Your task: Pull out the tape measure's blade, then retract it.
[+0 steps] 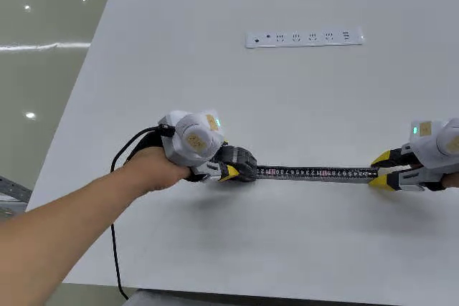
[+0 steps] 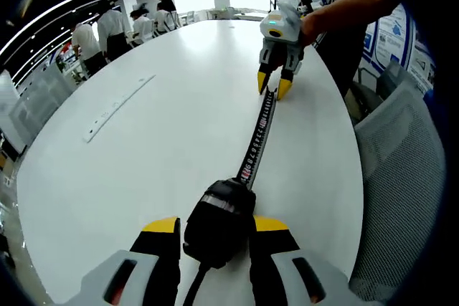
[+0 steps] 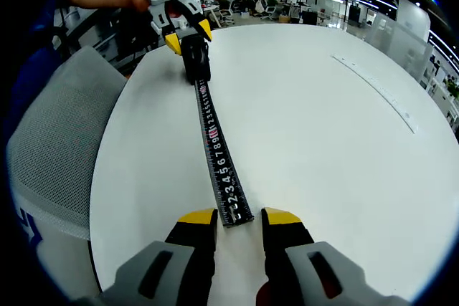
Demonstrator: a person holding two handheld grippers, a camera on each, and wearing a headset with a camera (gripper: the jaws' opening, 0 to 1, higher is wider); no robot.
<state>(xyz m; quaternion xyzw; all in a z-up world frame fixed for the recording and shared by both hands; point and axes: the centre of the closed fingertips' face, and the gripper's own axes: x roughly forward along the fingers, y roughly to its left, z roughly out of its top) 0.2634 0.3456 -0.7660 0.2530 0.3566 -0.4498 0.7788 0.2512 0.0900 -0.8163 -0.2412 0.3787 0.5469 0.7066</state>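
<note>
A black tape measure case [image 1: 240,163] lies on the white table [image 1: 287,98], and my left gripper [image 1: 233,170] is shut on it. In the left gripper view the case [image 2: 219,220] sits between the yellow-tipped jaws. Its blade [image 1: 315,173] runs flat along the table to the right, with black numbers showing [image 3: 219,155]. The blade's end lies between the fingertips of my right gripper [image 1: 380,170], whose jaws stand slightly wider than the blade in the right gripper view [image 3: 239,218]. A hand holds each gripper.
A white power strip [image 1: 303,37] lies farther back on the table. A black cable [image 1: 115,177] hangs from the left gripper over the table's near edge. Grey mesh chairs [image 2: 401,177] stand beside the table. Several people [image 2: 107,26] stand in the background.
</note>
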